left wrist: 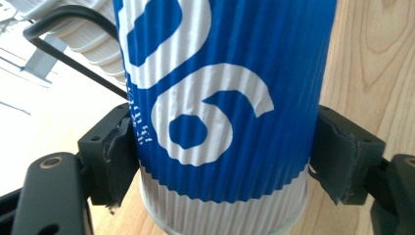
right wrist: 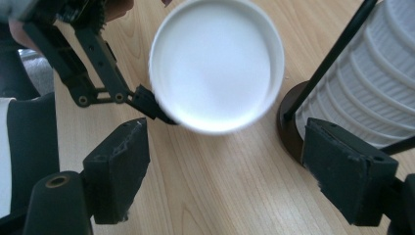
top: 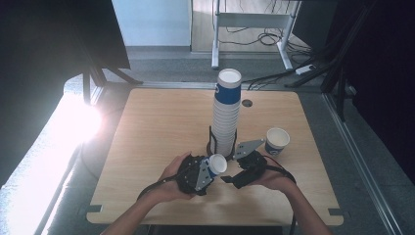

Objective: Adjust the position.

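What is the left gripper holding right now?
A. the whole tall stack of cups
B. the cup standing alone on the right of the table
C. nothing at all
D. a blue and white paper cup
D: in the left gripper view, the left gripper has its fingers pressed on both sides of a blue and white cup.

Both forearms come in low, hands close together. The left gripper [top: 209, 171] is clamped, its pads [left wrist: 117, 147] pressing both sides of a cup [left wrist: 220, 98]. The right gripper [top: 234, 171] stands wide, nothing between its pads [right wrist: 125, 161].
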The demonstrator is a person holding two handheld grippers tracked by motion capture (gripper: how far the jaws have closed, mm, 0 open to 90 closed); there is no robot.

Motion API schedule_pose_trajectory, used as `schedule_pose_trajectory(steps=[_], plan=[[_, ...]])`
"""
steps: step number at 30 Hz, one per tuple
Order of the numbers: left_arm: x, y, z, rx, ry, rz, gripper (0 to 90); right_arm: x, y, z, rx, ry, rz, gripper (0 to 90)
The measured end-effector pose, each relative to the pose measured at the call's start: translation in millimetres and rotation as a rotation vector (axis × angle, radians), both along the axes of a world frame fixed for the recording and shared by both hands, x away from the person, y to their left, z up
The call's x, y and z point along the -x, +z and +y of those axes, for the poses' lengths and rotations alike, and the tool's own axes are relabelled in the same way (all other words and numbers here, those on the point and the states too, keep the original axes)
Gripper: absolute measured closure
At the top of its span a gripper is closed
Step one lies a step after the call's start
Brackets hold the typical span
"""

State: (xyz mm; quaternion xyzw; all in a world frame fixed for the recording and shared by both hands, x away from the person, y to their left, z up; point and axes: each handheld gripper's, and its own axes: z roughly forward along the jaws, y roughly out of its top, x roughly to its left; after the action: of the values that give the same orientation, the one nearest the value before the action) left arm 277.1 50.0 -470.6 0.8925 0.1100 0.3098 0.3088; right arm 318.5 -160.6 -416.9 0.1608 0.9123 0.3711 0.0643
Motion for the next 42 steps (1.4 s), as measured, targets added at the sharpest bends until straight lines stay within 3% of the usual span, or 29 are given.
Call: schedule_pose_trajectory(steps=[8,14,18,22,26,28,36,42], plan=[[3.8,-5.4,-10.4,-0.065,-0.023,-0.04,20.3,-4.1,-6.6,12.6,0.003,0.035,0.034,17.3],[6.4,-7.7,-15.9,-0.087,-0.043,-0.057,20.3,-7.3,-10.6,18.4,0.018,0.045,0.06,19.1],[7.0,-8.3,-17.3,-0.091,-0.044,-0.057,20.0,-8.1,-10.7,19.1,0.012,0.048,0.065,26.4],[6.1,-8.1,-16.5,-0.074,-0.045,-0.045,18.5,-8.6,-11.7,17.5,-0.008,0.043,0.067,27.1],[6.0,-4.1,-14.2,-0.036,-0.041,-0.037,10.3,-9.4,-12.6,13.0,-0.027,0.038,0.064,27.5],[5.4,-1.4,-11.1,-0.007,-0.041,-0.025,7.2,-9.6,-13.2,9.2,-0.051,0.032,0.068,27.6],[4.5,8.0,-2.6,0.081,-0.062,0.016,3.5,-10.6,-15.8,-14.1,-0.226,-0.002,0.107,27.7],[4.8,11.9,-9.9,0.063,-0.094,0.026,3.7,-9.7,-19.6,-17.5,-0.278,0.0,0.137,27.6]])
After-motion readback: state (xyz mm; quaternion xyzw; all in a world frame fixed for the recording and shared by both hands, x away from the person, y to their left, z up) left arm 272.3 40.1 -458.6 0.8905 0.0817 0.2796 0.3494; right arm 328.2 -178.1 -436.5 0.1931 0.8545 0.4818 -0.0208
